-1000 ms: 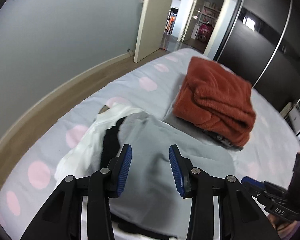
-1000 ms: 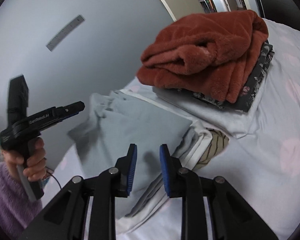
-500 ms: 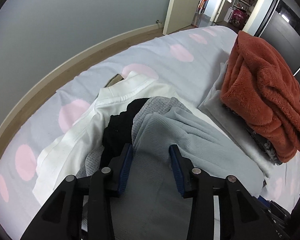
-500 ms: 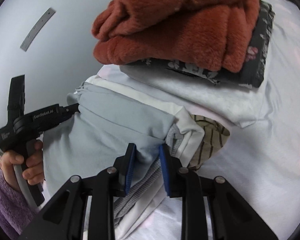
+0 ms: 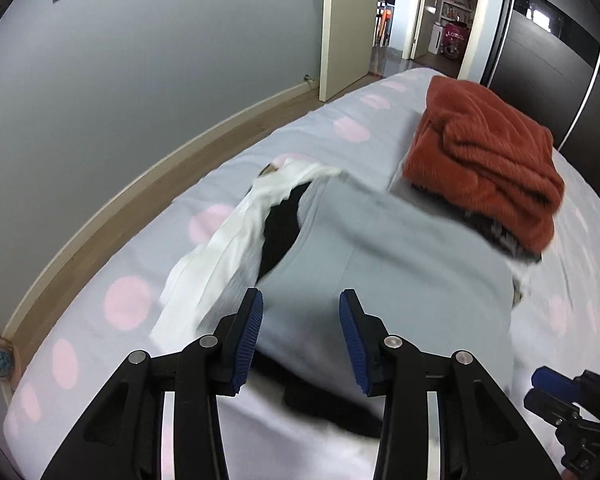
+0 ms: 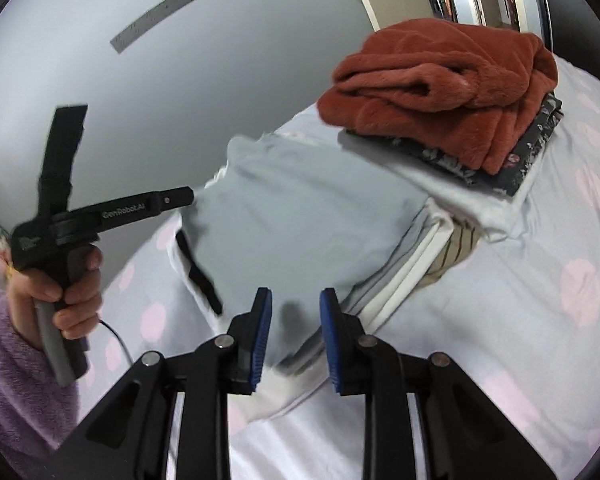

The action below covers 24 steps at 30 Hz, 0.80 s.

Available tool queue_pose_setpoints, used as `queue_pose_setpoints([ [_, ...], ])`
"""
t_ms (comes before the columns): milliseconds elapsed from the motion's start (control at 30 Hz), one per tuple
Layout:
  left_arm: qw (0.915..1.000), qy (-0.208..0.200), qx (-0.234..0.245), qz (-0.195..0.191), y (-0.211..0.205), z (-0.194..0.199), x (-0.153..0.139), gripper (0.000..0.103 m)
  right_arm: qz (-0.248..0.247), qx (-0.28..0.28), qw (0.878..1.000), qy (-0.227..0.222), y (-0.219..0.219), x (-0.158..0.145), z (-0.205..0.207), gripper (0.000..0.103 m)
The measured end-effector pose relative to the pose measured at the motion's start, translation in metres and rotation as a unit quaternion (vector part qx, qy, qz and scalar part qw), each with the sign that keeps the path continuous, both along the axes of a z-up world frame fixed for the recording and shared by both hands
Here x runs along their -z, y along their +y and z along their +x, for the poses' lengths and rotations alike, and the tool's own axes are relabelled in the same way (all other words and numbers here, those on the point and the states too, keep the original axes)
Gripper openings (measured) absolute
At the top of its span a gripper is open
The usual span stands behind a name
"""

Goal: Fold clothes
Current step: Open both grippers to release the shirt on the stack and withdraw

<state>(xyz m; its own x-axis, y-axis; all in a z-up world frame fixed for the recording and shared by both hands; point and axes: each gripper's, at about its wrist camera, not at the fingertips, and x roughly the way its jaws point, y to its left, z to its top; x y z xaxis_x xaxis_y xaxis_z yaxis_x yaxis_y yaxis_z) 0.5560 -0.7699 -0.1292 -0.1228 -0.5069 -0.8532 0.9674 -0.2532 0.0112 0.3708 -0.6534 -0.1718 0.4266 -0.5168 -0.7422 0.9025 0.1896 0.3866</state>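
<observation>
Pale blue garment lies folded flat as the top layer of a low stack on the bed, near the bed edge that faces the grey wall. Beneath it: white garment, a black piece, a striped piece showing at the stack's right side. Just beside this stack, toward the doorway end of the bed, a second pile topped by a rust fleece over a dark floral piece.

Left gripper: fingers wide apart, holding nothing, hovering over the near edge of the blue garment. Right gripper: fingers parted with a moderate gap, also holding nothing, above the stack's near right corner. No contact with cloth that I can confirm in either view; motion blur on the left view.

Judgement: the fold of the blue garment looks finished and released. Next move likely calls for either squaring the stack's edges or fetching another garment; none unfolded is visible here.
</observation>
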Motion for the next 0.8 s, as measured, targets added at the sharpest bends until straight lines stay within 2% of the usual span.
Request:
queue_pose_setpoints([
  [133,0.9997,-0.026,0.002,0.006,0.010,0.006,0.006,0.041,0.015,-0.008,1.000,0.012,0.006,0.011,0.017,0.023],
  [267,0.9978,-0.059,0.001,0.031,0.003,0.001,0.031,0.041,0.045,-0.004,0.999,0.025,0.003,0.032,0.022,0.023],
  [300,0.9962,-0.055,-0.056,0.038,0.000,0.001,0.038,0.041,0.064,-0.005,0.998,0.022,0.000,0.042,0.022,0.023],
  [433,0.9946,-0.038,-0.082,0.050,-0.003,0.005,0.043,0.041,0.089,0.000,0.996,0.009,0.002,0.053,0.018,0.023],
  [533,0.9949,-0.046,-0.081,0.039,0.006,0.005,0.031,0.043,0.081,-0.005,0.997,0.007,0.011,0.040,0.014,0.023],
  [600,0.9930,-0.054,-0.100,0.030,0.020,0.002,0.018,0.043,0.068,-0.005,0.998,0.010,0.019,0.025,0.010,0.023],
  [800,0.9929,-0.059,-0.098,-0.031,0.073,-0.015,-0.039,0.043,0.039,0.027,0.999,0.006,0.051,-0.018,-0.011,0.026],
])
